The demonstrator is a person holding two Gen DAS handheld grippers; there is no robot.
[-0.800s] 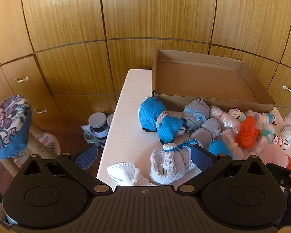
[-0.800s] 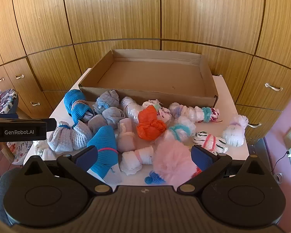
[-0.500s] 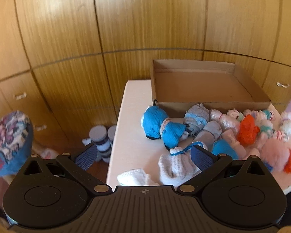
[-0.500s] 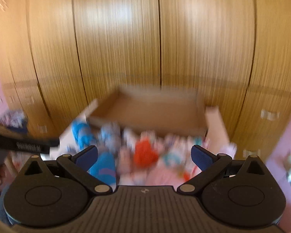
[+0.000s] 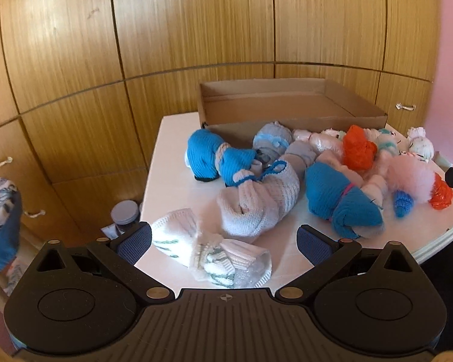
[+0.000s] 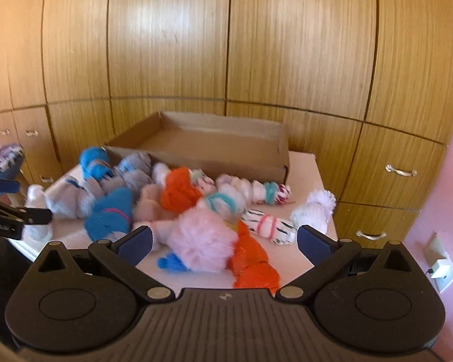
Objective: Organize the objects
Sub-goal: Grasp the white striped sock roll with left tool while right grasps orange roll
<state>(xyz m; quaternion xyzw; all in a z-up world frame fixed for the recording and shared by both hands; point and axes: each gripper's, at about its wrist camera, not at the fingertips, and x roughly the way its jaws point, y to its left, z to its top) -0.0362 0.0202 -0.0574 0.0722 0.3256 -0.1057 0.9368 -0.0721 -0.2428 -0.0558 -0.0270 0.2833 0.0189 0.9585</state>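
Observation:
Several rolled sock bundles lie on a white table in front of an empty cardboard box, which also shows in the right wrist view. My left gripper is open and empty, just above a white-and-green sock bundle; a pale knit bundle lies just beyond it. My right gripper is open and empty over a fluffy pink bundle and an orange bundle at the table's near edge. The left gripper shows at the left edge of the right wrist view.
Wooden cupboard doors stand close behind the table. Drawers with metal handles are on the right. Jars stand on the floor left of the table, and a flowered cushion sits further left. A wall socket is at right.
Both grippers have swung and come in lower toward the table's near edge. The left view has shifted right, so the white-and-green bundle now lies between its fingers. The right view is still blurred.

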